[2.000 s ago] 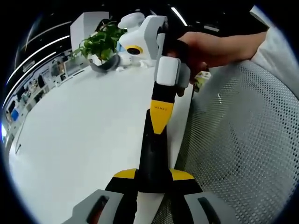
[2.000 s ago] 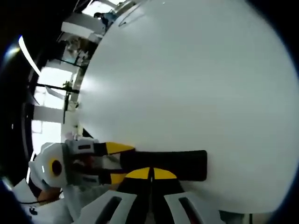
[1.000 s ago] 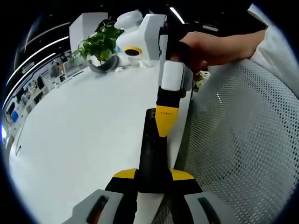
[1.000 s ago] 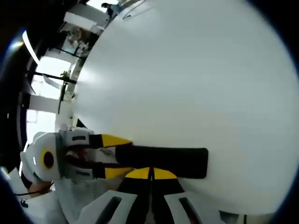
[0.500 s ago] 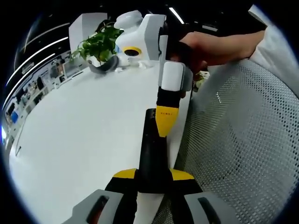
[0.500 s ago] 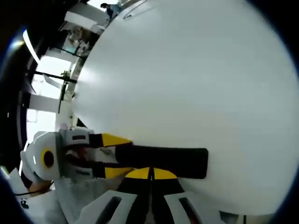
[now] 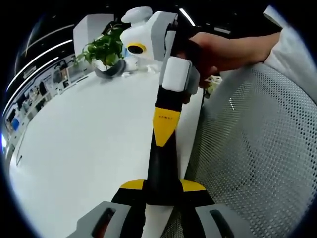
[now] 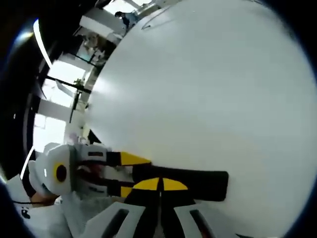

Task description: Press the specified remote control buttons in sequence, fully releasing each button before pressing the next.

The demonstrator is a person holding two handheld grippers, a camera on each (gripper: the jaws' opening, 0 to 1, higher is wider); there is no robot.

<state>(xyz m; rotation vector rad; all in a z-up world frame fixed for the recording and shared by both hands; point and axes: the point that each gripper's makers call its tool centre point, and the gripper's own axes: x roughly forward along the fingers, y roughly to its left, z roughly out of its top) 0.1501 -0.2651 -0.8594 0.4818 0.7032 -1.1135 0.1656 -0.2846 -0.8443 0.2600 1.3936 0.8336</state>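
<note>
Small dark lettering on yellow tip of right gripper (image 7: pixel 164 130), too small to read. No other legible text, labels or numbers.

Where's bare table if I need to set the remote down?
The white table lies bare from the remote toward the potted plant. It is crowded at the near edge: both grippers meet on the remote beside the mesh chair.

Remote control (image 7: pixel 161 168) looks like matt black plastic, smooth. Table (image 7: pixel 84 139) is a smooth white top with a soft sheen. Chair back (image 7: pixel 257 148) is grey perforated mesh, rough-looking. Right gripper (image 7: pixel 165 130): glossy white plastic shell, yellow tips in matt plastic. Left gripper (image 8: pixel 131 173) has the same white and yellow plastic.
</note>
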